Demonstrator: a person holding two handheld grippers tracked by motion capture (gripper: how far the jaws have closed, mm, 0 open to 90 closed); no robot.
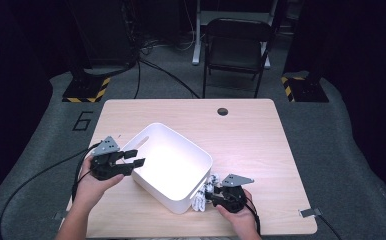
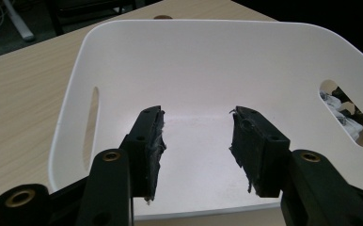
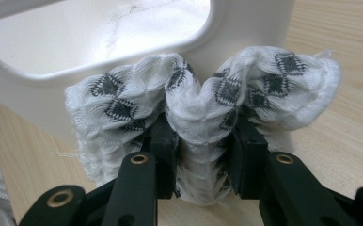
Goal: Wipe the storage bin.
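Table [image 1: 261,130]; R claw [image 3: 201,141] pinching cloth [image 3: 203,99].

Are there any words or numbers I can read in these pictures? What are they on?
"6" is a big dark numeral on the grey floor mat, left of the wooden table.
The white tub, patterned cloth and both grippers carry no readable text.

A bunched white cloth with black diamond pattern [image 3: 203,108] is pinched between the 2 jaws of the right tongs [image 3: 201,141], against the white bin's wall [image 3: 245,23], above the wooden worktop [image 3: 339,136].
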